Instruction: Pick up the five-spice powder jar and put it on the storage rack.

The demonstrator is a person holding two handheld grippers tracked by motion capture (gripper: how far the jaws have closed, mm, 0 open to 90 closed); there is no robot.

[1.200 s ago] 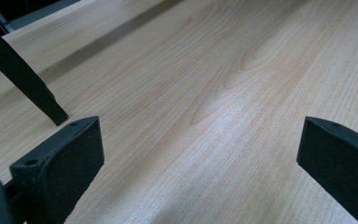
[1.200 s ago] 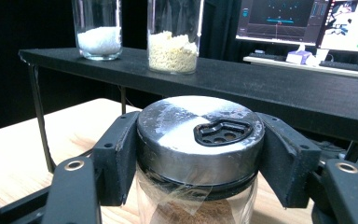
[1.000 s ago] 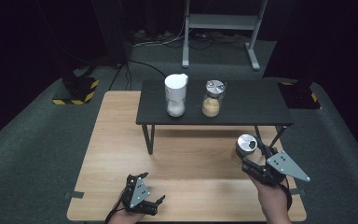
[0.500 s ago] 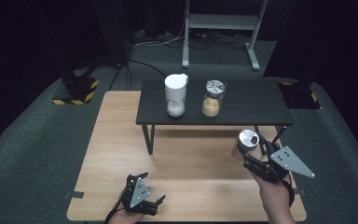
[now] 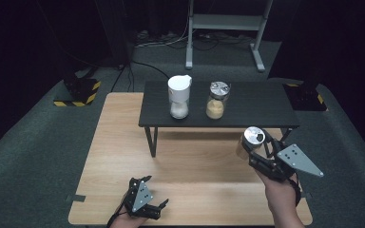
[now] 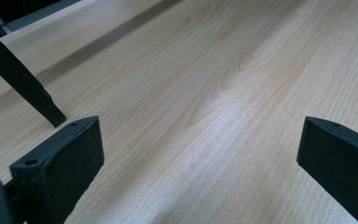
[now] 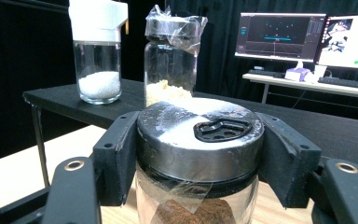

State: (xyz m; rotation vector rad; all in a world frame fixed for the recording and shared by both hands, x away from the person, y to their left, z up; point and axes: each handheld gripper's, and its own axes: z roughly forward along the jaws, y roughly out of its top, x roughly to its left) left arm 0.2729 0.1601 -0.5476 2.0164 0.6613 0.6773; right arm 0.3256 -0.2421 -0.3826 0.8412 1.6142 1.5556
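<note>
The spice jar (image 7: 196, 158), glass with a metal shaker lid and a dark brown filling, is clamped at its lid by the right tongs (image 7: 198, 154), held above the light wooden worktop (image 5: 190, 166) just in front of the right end of the low black shelf (image 5: 256, 107); the jaws press on the smooth metal rim rather than the glass, so the likeliest trouble, as I judge it, is the jar slipping or turning in the grip, or the lid loosening and the glass body dropping away; a strip of clear tape hangs over the lid's edge under the jaws, which may make the hold less sure; if the jar is meant for the shelf, its base could catch the shelf's front edge on the way up and tip; further back stand the white-capped jar (image 5: 179, 96) of white grains and the plastic-covered jar (image 5: 216, 99) of yellowish powder, near each other, and a careless swing to the left could knock the nearer one over; the left tongs (image 5: 148, 204) rest low at the worktop's near edge, jaws spread wide and gripping nothing, too far off to steady anything
</note>
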